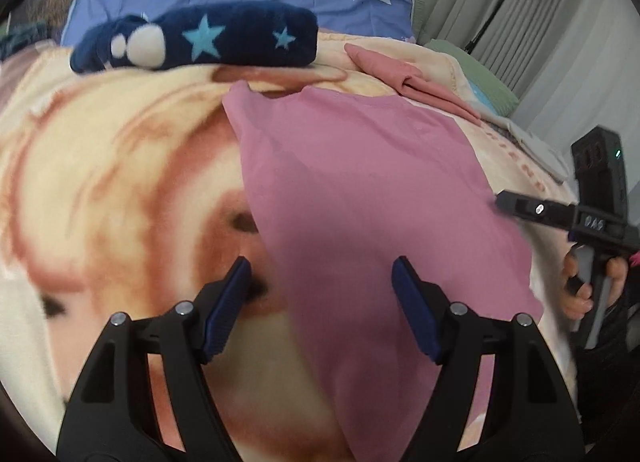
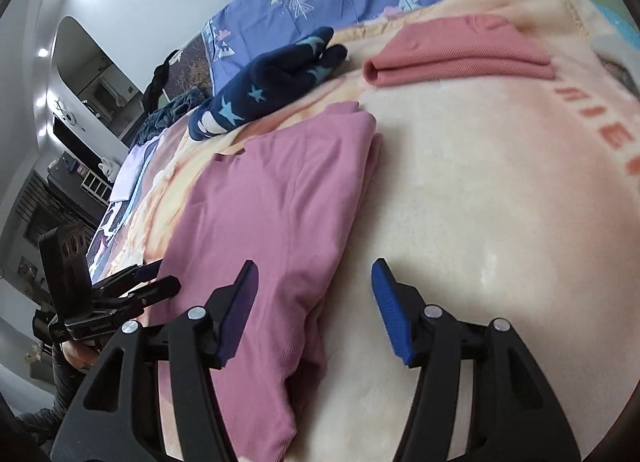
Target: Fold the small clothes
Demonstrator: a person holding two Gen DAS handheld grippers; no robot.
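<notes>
Beyond both wide-open, empty grippers, left gripper [image 1: 320, 282] and right gripper [image 2: 314, 286], a navy star-patterned fleece bundle [image 1: 200, 41] and folded salmon-pink garment [image 2: 460, 57] lie past the smooth, folded mauve-pink knit shirt [image 1: 360, 189].

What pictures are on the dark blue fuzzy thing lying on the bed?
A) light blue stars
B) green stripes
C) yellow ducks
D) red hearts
A: the dark blue fuzzy garment at the far end of the blanket shows light blue stars on its pile, and they show again in the right wrist view.
</notes>
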